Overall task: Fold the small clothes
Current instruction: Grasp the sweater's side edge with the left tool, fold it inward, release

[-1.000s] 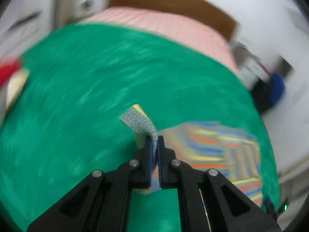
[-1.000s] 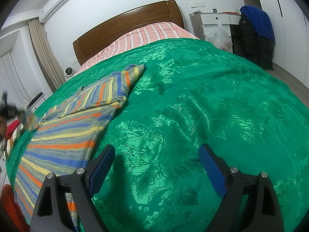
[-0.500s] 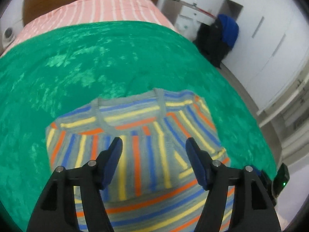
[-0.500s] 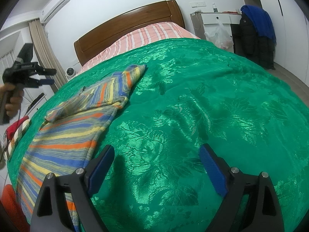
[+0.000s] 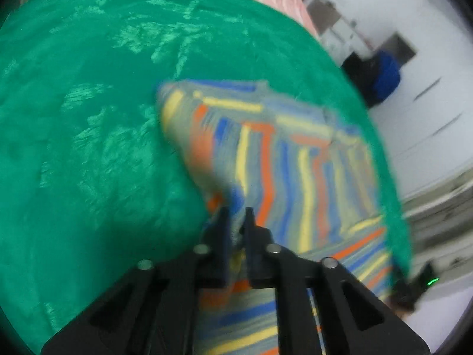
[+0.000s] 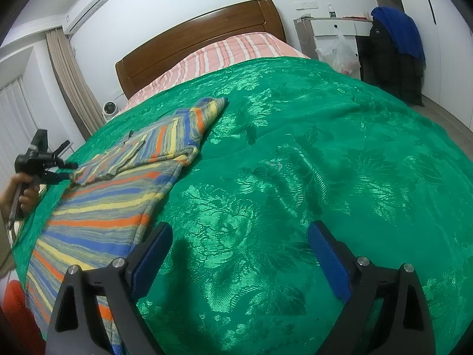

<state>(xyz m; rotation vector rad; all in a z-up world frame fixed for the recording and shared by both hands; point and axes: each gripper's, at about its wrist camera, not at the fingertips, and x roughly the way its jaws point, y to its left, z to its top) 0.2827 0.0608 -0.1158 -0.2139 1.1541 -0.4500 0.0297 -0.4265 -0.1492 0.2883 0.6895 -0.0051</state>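
A striped sweater in grey, orange, blue and yellow lies on the green bedspread, with one sleeve folded across its body. My left gripper is closing, and its pads pinch the sweater's near edge between them. The picture there is blurred. In the right wrist view the sweater lies at the left, and a hand holds the left gripper at its far-left edge. My right gripper hovers over bare bedspread to the right of the sweater, its jaws wide and still opening, with nothing between them.
A wooden headboard and a pink striped sheet lie at the far end of the bed. A dark coat with a blue garment and a plastic bag stand beside the bed at the right. Something red sits at the lower left.
The left gripper let go of the sleeve, opened above the sweater, then dropped and closed on the sweater's near edge. The right gripper stayed where it was.
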